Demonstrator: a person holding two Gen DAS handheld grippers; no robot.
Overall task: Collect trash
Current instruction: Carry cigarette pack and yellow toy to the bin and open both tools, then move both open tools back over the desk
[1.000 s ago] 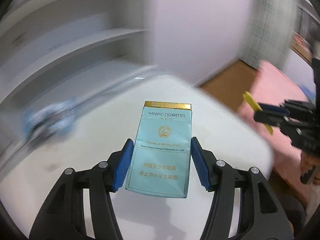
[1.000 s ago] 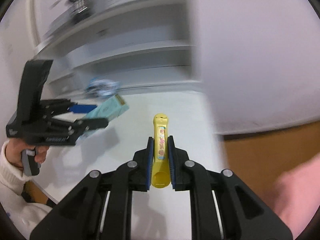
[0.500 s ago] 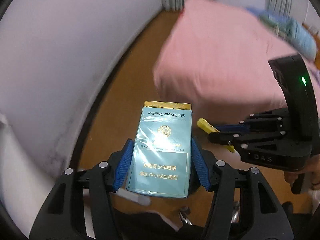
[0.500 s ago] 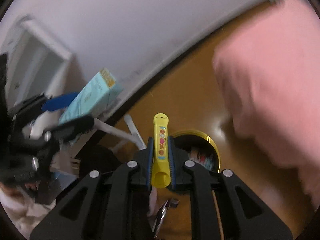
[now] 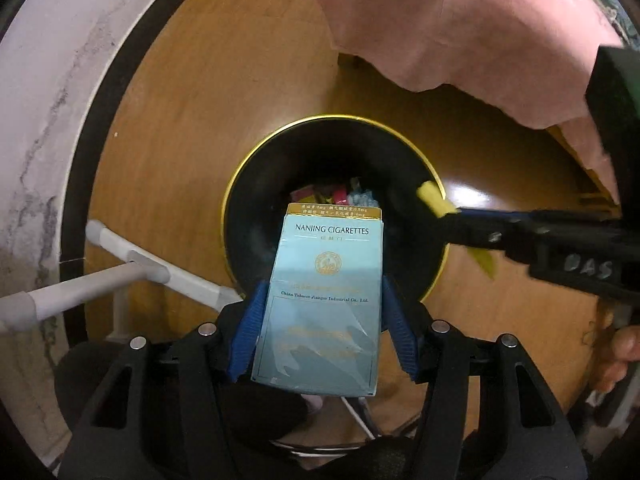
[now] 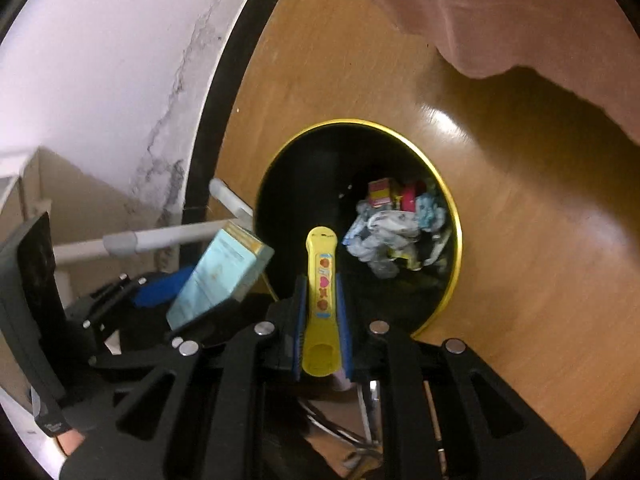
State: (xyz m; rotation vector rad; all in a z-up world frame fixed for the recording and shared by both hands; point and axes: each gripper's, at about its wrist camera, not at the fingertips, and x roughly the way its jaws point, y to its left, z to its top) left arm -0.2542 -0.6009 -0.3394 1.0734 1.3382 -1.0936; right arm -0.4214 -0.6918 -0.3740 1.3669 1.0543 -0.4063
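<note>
1. Two tools hang over one bin (image 5: 236, 216), each clamped on a piece of trash.
2. The left tool (image 5: 322, 316) points down at the floor; its blue pads (image 5: 248, 332) press both long sides of a pale blue cigarette pack (image 5: 326, 280) marked "NANJING CIGARETTES".
3. The pack stands upright between the pads, its gold top edge over the bin's dark opening.
4. The right tool (image 6: 322, 312) has its pads nearly together on a slim yellow clip (image 6: 322, 276) with a strip of red and orange shapes down its face.
5. The clip's rounded tip points into the bin, above the near side of the opening.
6. In the left view, the right tool (image 5: 460, 220) reaches in from the right, with the clip's yellow end (image 5: 434, 200) over the bin's right rim.
7. In the right view, the left tool (image 6: 180, 300) sits at lower left with the pack (image 6: 218, 276) tilted, just beside the bin's left rim.
8. The bin (image 6: 452, 208) is black with a gold rim and stands on a brown wooden floor (image 6: 520, 240).
9. Crumpled wrappers (image 6: 396, 228), white, blue, red and yellow, lie at its bottom.
10. A pink cloth (image 5: 460, 20) hangs above the bin at the top of both views.
11. White tubes (image 5: 152, 272) of a frame cross just left of the bin, near a stained white wall (image 5: 36, 120) with a black skirting.
12. Fingers of a hand (image 5: 618, 356) show at the right edge of the left view, under the right tool's body.
</note>
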